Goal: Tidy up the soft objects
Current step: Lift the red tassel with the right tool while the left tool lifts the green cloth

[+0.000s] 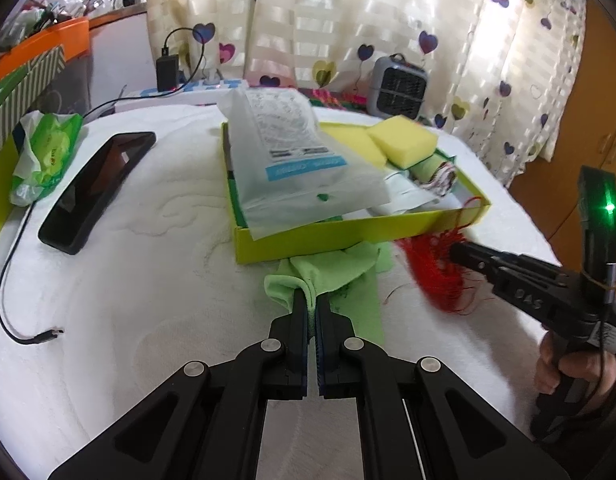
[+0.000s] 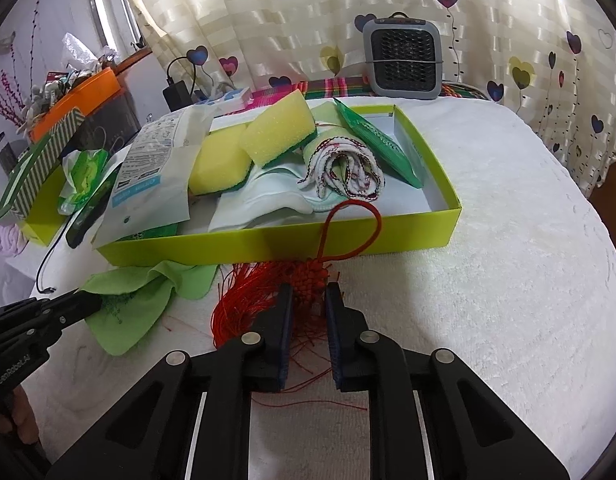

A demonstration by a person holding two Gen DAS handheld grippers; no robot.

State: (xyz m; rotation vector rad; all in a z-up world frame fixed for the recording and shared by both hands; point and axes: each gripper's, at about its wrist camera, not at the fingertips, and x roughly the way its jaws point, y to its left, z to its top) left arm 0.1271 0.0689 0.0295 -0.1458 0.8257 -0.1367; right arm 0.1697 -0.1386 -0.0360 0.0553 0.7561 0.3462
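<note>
L gripper (image 1: 312, 300) is seen fully closed, w/ a fold of the green cloth (image 1: 327, 276) pinched between the pads; the rest of the cloth is draped on the white towel (image 1: 148, 280), its far edge touching the near wall of the lime box (image 1: 347, 236). Cloth's long axis runs roughly from the L jaws toward the box, so the box lies straight ahead of that claw.

R gripper (image 2: 308, 300) is narrowed around the knotted body of the red tassel (image 2: 308, 280). Pads appear to be touching the knot on both sides, but firm contact can't be confirmed from this view, approx. only. Tassel fringe is fanned out to the L of the jaws on the towel; its red cord loop is leaned up against and over the near box wall. So the tassel's long axis is angled: fringe back-left, loop fwd toward the box.

Box is already loaded w/ yellow sponges (image 2: 276, 132), a rolled white cloth (image 2: 339, 168), a plastic pouch (image 2: 156, 168) overhanging the L edge, and a green packet (image 2: 371, 140).

Key relation: both soft items sit just outside the near wall, each nearer its own hand. Free space in the box is judged to be at the R-front corner, nearer the R gripper, so a lift-over-the-wall is what the next move likely calls for.
</note>
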